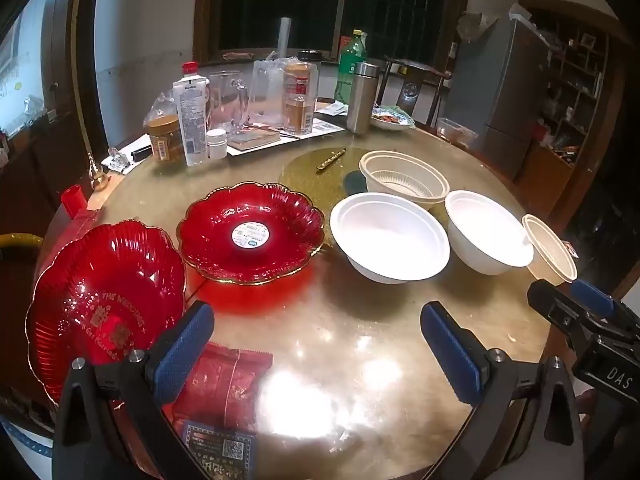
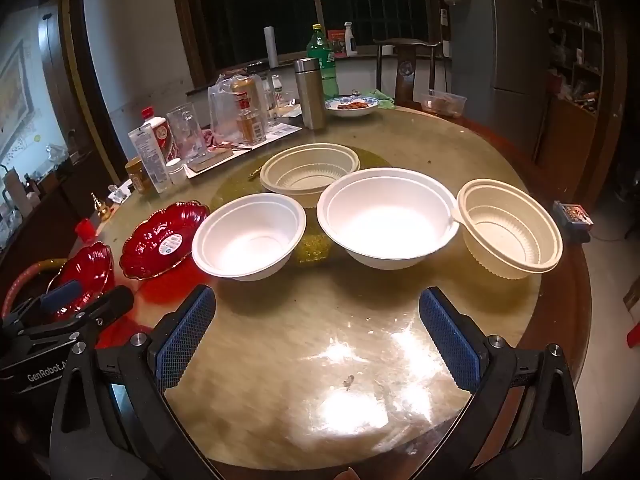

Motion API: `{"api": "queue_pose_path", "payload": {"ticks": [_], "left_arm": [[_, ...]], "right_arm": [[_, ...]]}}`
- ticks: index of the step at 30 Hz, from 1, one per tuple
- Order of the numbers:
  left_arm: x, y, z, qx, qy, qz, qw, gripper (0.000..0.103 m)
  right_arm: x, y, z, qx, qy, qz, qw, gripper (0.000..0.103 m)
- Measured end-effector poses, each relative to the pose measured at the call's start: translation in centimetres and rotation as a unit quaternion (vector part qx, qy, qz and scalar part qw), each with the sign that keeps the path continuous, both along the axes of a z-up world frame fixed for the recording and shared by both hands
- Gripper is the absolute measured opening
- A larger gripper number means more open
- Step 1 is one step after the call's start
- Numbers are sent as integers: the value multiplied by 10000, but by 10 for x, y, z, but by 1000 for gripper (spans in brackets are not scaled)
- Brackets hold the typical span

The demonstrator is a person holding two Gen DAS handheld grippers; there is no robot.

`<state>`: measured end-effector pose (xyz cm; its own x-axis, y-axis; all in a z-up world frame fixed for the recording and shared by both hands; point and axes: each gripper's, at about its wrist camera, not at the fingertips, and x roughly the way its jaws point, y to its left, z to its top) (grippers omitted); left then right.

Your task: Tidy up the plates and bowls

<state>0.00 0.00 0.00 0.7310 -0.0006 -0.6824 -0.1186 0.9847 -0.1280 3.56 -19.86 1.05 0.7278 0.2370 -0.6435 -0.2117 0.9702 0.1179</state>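
bowls untouched; both grippers gape wide, empty.

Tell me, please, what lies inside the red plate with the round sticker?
Inside the red plate, only a round white sticker shows at its centre; otherwise it is empty. What the sticker covers cannot be seen.
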Motion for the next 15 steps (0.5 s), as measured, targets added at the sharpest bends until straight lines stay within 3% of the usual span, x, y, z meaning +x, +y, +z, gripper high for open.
{"api": "queue_pose_path", "payload": {"ticks": [15], "left_arm": [[-1, -4, 0, 106, -21, -29, 9999, 103]], "right_arm": [[-5, 2, 1, -91, -16, -50, 9999, 103]]}}
